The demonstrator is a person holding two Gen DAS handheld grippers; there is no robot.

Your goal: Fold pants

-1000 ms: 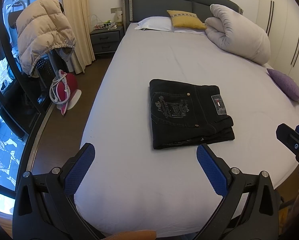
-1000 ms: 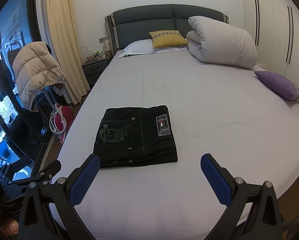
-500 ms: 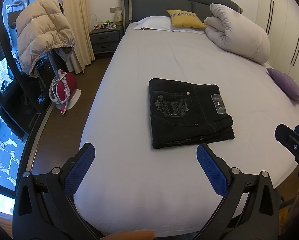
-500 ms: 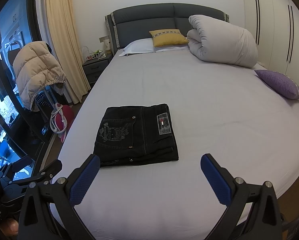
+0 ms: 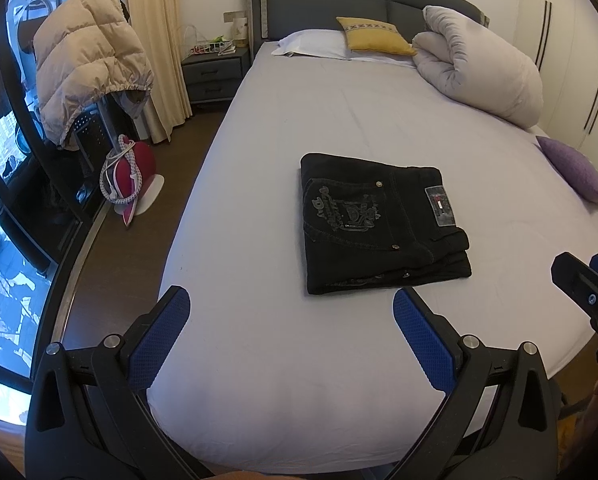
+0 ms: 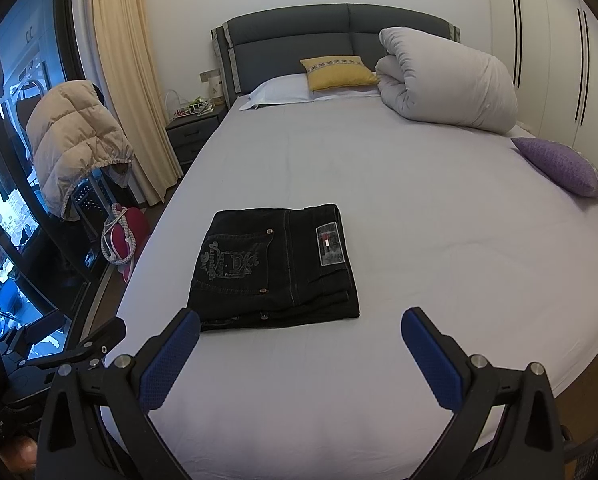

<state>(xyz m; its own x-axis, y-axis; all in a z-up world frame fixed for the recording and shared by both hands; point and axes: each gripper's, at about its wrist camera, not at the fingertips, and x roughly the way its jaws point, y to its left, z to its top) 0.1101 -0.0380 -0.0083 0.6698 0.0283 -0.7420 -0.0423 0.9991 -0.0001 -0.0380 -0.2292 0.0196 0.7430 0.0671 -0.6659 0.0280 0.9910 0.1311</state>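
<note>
Black pants (image 5: 379, 224) lie folded into a compact rectangle on the bed's white sheet (image 5: 283, 264), back pocket and label patch facing up. They also show in the right wrist view (image 6: 275, 268). My left gripper (image 5: 291, 312) is open and empty, held above the foot of the bed, short of the pants. My right gripper (image 6: 299, 328) is open and empty, also short of the pants, with its left fingertip (image 6: 179, 336) near their front left corner. Part of the right gripper shows at the right edge of the left wrist view (image 5: 587, 292).
A rolled white duvet (image 6: 447, 84), a yellow cushion (image 6: 339, 74) and a white pillow (image 6: 279, 90) lie at the headboard. A purple cushion (image 6: 563, 166) lies at the bed's right edge. A beige puffer jacket (image 5: 87, 64), a red bag (image 5: 131, 172) and a nightstand (image 5: 215, 72) stand left of the bed.
Both grippers have barely shifted; the view has drifted slightly. The pants have not moved and both grippers stay open.
</note>
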